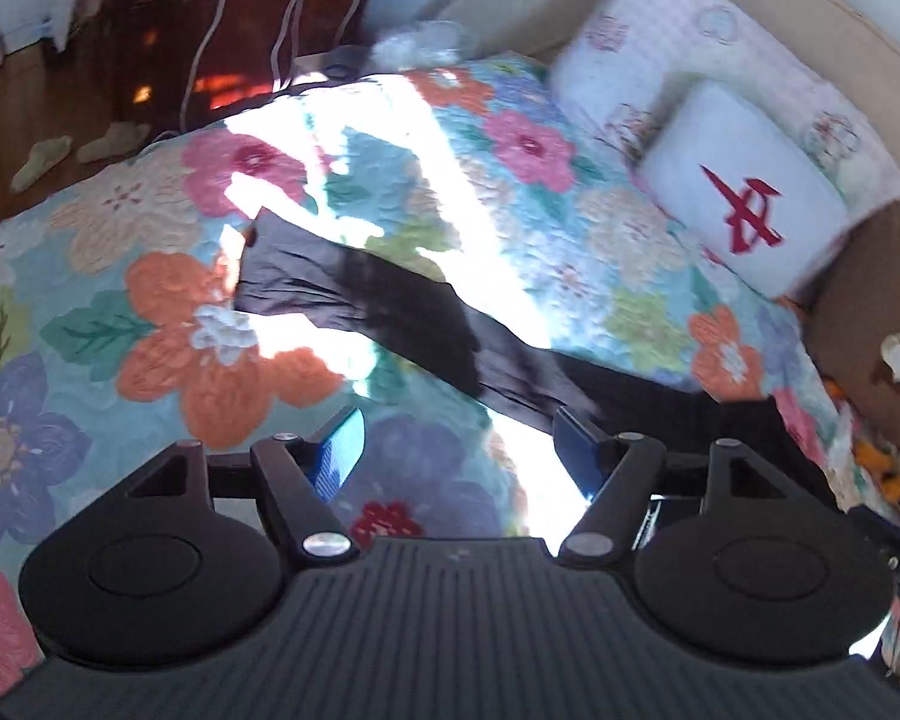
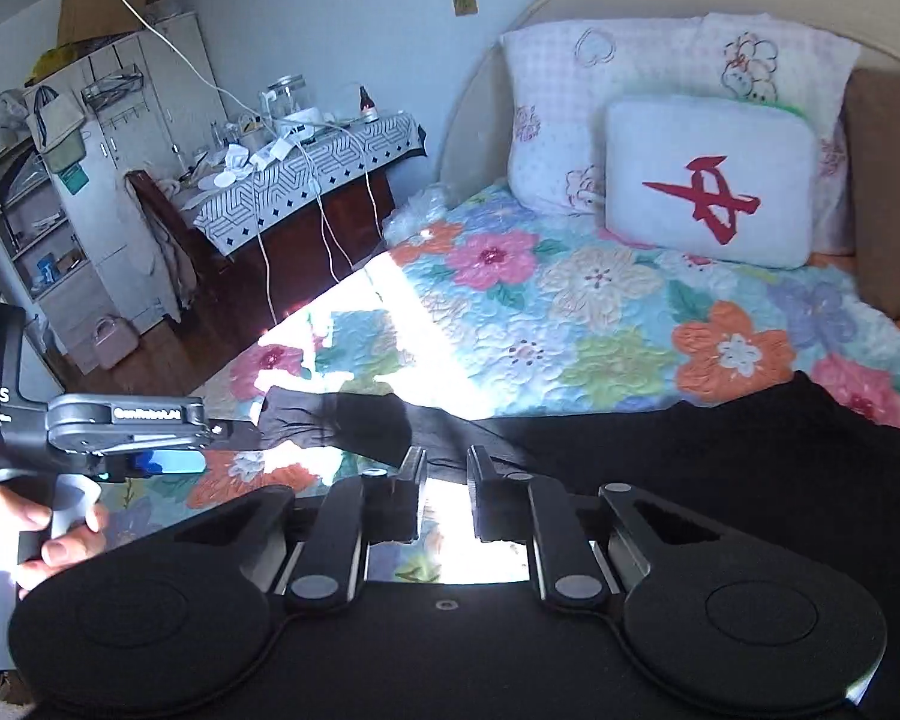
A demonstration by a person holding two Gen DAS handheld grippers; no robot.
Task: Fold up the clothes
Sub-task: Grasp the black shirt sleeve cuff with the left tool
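Black garment (image 2: 750, 450) lay spread over the near part of the floral quilt (image 2: 600, 324), one thin sleeve-like end (image 1: 330, 288) stretching away across a band of sunlight. It looked light, limp and very soft, likely to sag and crease wherever it went unsupported, so corners or a hem edge seemed the best places to pinch, with both ends lifted together.

Nearest the lens, the right gripper (image 2: 444, 474) stood with its jaws drawn close, a narrow gap between them and nothing clearly caught there; the cloth edge lay just beyond the tips. The left gripper (image 1: 456, 450), held by a hand (image 2: 48, 534), had its jaws partly apart over quilt and sunlight, one blue pad (image 1: 576, 444) right at the garment's edge, pressing on nothing that I could see.

Counted: one dark garment, two grippers, one hand in view. Farther back, one white cushion (image 2: 708, 180) with a red mark leaned on one pink pillow (image 2: 678, 60) before the headboard (image 2: 570, 6), beside one cluttered side table (image 2: 306, 180).
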